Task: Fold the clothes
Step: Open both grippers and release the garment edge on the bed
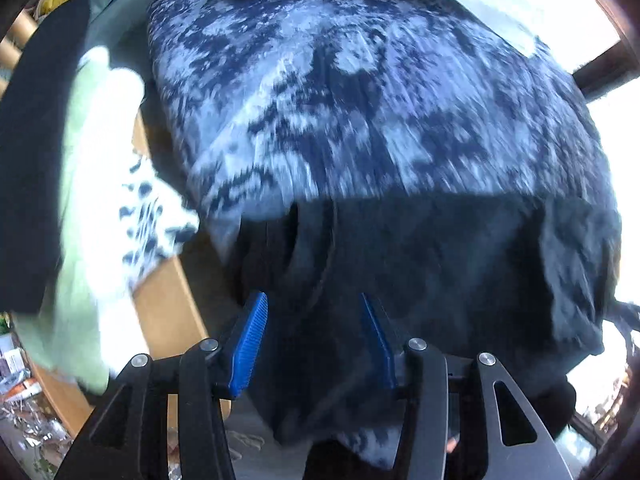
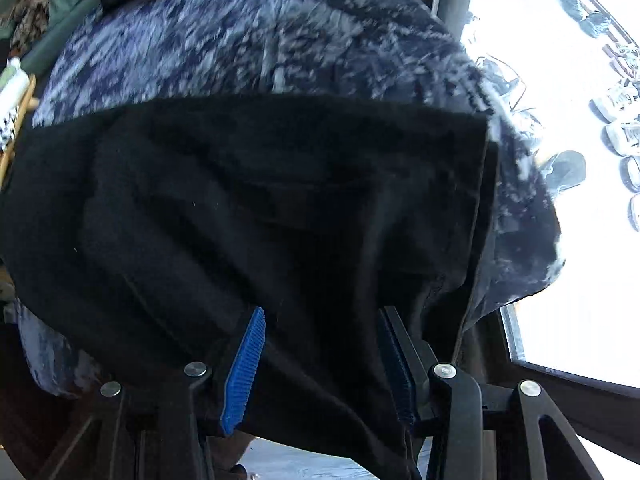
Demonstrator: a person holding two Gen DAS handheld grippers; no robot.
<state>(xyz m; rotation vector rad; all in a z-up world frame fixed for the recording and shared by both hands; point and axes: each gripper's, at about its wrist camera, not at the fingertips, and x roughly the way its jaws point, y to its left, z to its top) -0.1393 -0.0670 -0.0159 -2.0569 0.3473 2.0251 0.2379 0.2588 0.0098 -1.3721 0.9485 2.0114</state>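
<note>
Fingers (image 1: 256,344) of both grippers are seen released, spread above the black garment (image 2: 260,208), mottled bedding (image 1: 360,92) at twelve o'clock.

A black garment (image 2: 256,208) lies spread over a blue-and-white mottled cover, its straight folded upper edge running from nine to three o'clock across the right wrist view. Its right hem drops toward five o'clock — soft creases fan down the middle. In the left wrist view it fills the lower half, blurred.
</note>
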